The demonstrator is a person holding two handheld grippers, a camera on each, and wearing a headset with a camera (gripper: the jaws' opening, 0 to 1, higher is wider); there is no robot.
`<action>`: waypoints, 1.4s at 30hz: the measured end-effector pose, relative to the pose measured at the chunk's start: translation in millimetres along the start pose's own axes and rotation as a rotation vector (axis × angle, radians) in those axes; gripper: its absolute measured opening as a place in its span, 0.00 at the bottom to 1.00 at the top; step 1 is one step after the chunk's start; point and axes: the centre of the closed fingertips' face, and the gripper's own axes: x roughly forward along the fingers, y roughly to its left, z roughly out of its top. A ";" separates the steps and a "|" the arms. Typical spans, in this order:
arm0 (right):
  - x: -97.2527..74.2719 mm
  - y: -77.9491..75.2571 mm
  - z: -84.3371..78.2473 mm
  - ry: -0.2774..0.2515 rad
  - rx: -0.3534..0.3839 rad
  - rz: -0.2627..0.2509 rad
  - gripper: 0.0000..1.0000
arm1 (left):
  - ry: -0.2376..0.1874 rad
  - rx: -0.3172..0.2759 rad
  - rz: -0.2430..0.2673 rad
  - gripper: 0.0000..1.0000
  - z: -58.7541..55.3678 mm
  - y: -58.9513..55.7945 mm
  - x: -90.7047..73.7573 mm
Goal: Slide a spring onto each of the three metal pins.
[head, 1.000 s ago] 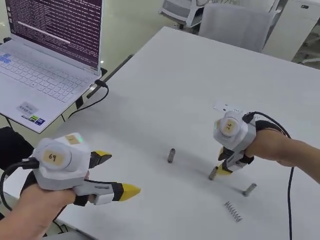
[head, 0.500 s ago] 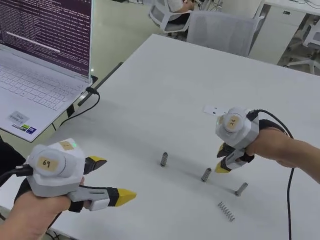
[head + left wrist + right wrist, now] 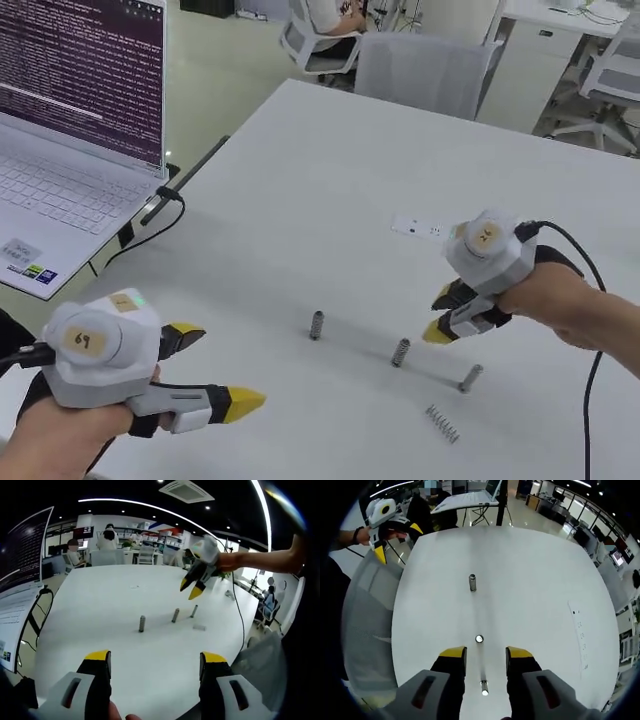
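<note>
Right tongs point(image 3: 440, 313) lifted off the middle pin point(image 3: 400, 352); both tongs empty.
At the near left edge of the desk point(image 3: 330, 180) the left tongs point(image 3: 225, 365) hover with jaws wide apart, well away from the left pin point(image 3: 316, 324). One second ago the right tongs touched the middle pin; now they hang just to its upper right, jaws apart. The left and middle pins look ribbed (a spring seems to sit on each), and the right pin point(image 3: 469, 377) looks bare. A loose spring point(image 3: 440, 423) lies flat near the right pin, below the right tongs.
</note>
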 end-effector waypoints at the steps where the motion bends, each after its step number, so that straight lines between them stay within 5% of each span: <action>1: -2.0 0.5 1.1 -0.020 0.014 -0.004 0.30 | 0.001 0.003 -0.002 0.68 0.1 -0.6 0.0; 25: -32.3 12.9 -18.1 -0.263 0.297 -0.085 0.39 | 0.000 0.019 -0.024 0.69 5.1 -5.3 0.2; 42: -67.8 32.4 -62.9 -0.374 0.476 -0.145 0.51 | 0.003 0.030 -0.033 0.70 11.9 -10.3 1.8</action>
